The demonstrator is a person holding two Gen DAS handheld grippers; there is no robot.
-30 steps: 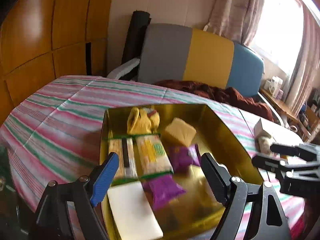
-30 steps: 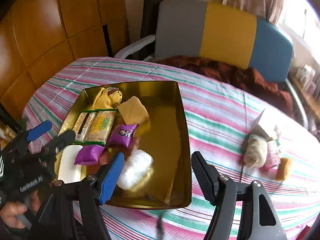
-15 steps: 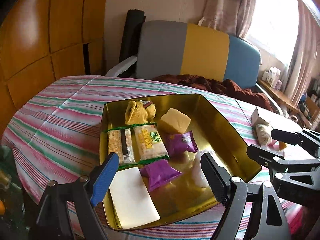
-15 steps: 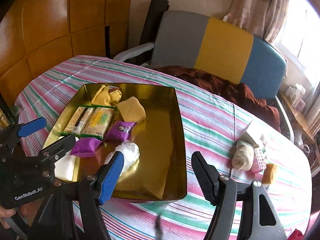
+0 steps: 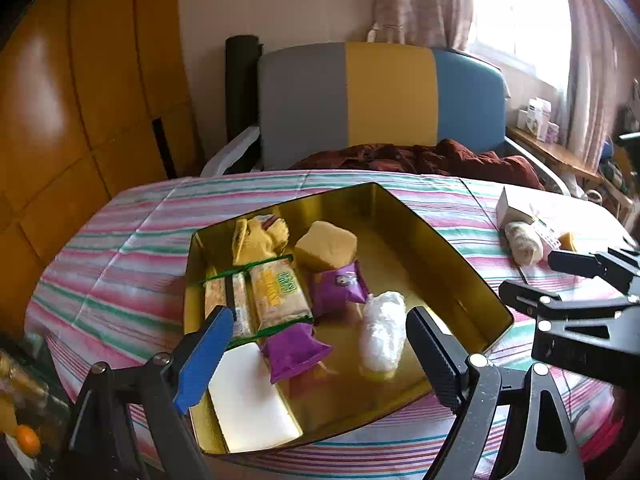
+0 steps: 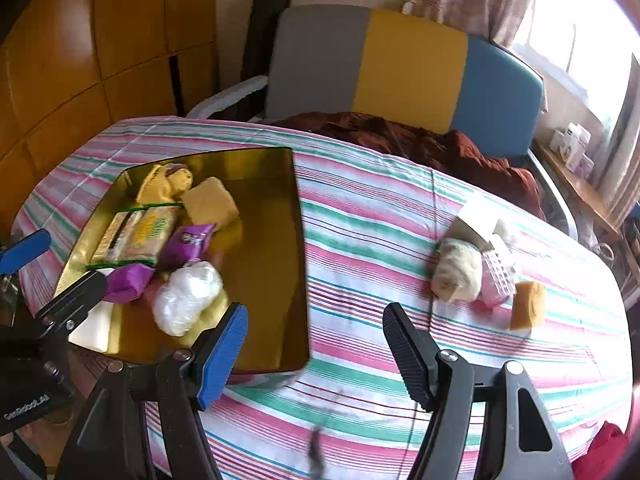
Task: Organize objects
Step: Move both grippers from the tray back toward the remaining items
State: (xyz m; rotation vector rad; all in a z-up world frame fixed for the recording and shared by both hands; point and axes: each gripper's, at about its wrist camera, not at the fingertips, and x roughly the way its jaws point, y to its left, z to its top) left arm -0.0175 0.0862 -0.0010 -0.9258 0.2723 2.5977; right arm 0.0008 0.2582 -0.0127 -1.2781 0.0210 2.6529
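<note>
A gold tin tray [image 5: 460, 252] [image 6: 280, 280] sits on the striped tablecloth. It holds a white wrapped bundle [image 5: 382, 330] [image 6: 186, 296], two purple packets [image 5: 338, 288], a yellow block [image 5: 326, 246], cracker packs [image 5: 276, 296], a yellow bag [image 5: 256, 236] and a white slab [image 5: 250, 400]. My left gripper [image 5: 316, 356] is open and empty above the tray's near end. My right gripper [image 6: 316, 352] is open and empty over the cloth by the tray's near right corner. On the cloth to the right lie a cream roll [image 6: 458, 276], a pink packet [image 6: 496, 284], a small orange block [image 6: 528, 310] and a white box [image 6: 476, 216].
A grey, yellow and blue chair [image 6: 400, 68] with a brown cloth [image 6: 420, 144] stands behind the table. Wooden panels [image 5: 80, 120] fill the left wall. A shelf with small boxes [image 5: 536, 116] runs under the window at right.
Both grippers have drawn back and up from the tray. The right gripper has swung right, off the white bundle, which now lies in the tray. Both views show more of the table.
</note>
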